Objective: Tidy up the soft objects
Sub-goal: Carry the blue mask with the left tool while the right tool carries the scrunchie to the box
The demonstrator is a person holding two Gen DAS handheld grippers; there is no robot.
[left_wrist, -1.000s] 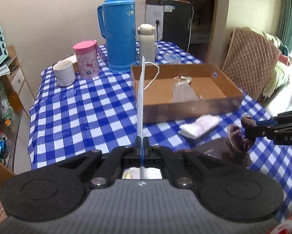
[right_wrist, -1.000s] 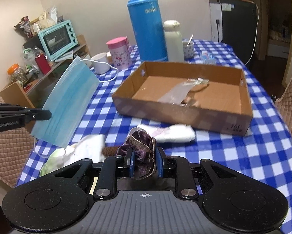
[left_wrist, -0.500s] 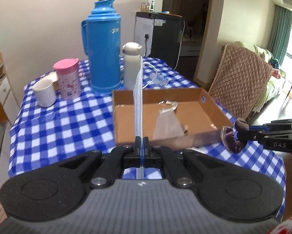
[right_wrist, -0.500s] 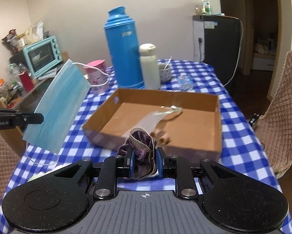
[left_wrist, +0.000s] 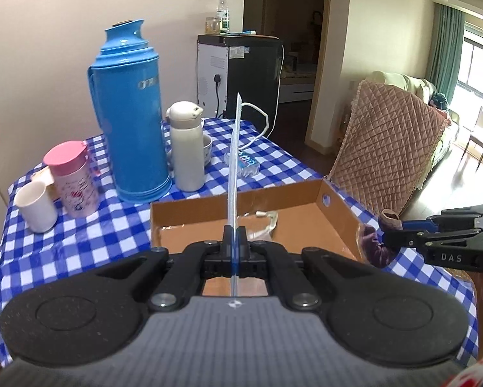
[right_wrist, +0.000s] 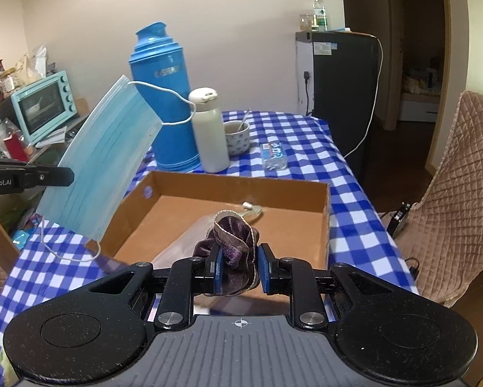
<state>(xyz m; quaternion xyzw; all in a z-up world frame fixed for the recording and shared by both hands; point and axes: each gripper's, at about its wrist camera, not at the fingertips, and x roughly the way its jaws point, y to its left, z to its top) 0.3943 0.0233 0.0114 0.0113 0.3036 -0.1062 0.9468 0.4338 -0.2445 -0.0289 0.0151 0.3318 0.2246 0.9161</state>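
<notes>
My left gripper (left_wrist: pixel 234 247) is shut on a light blue face mask (left_wrist: pixel 233 174), seen edge-on here and broadside in the right wrist view as the mask (right_wrist: pixel 105 164) hanging over the left rim of an open cardboard box (right_wrist: pixel 326 213). My right gripper (right_wrist: pixel 238 267) is shut on a purple velvet scrunchie (right_wrist: pixel 233 242), held above the box's near side. From the left wrist view the right gripper (left_wrist: pixel 390 233) with the scrunchie (left_wrist: pixel 375 245) hovers by the right wall of the box (left_wrist: pixel 335 203). A clear plastic bag (right_wrist: pixel 189 242) lies inside the box.
Behind the box stand a tall blue thermos (left_wrist: pixel 131 119), a white bottle (left_wrist: pixel 187 148), a pink cup (left_wrist: pixel 72 177), a white mug (left_wrist: pixel 36 206), a bowl (right_wrist: pixel 237 136) and a tissue pack (right_wrist: pixel 274 154) on the blue checked tablecloth (left_wrist: pixel 80 245). A quilted chair (left_wrist: pixel 383 148) stands right.
Both grippers have moved forward over the table towards the box, carrying the mask and the scrunchie. The white cloths near the table's front edge have dropped out of view.
</notes>
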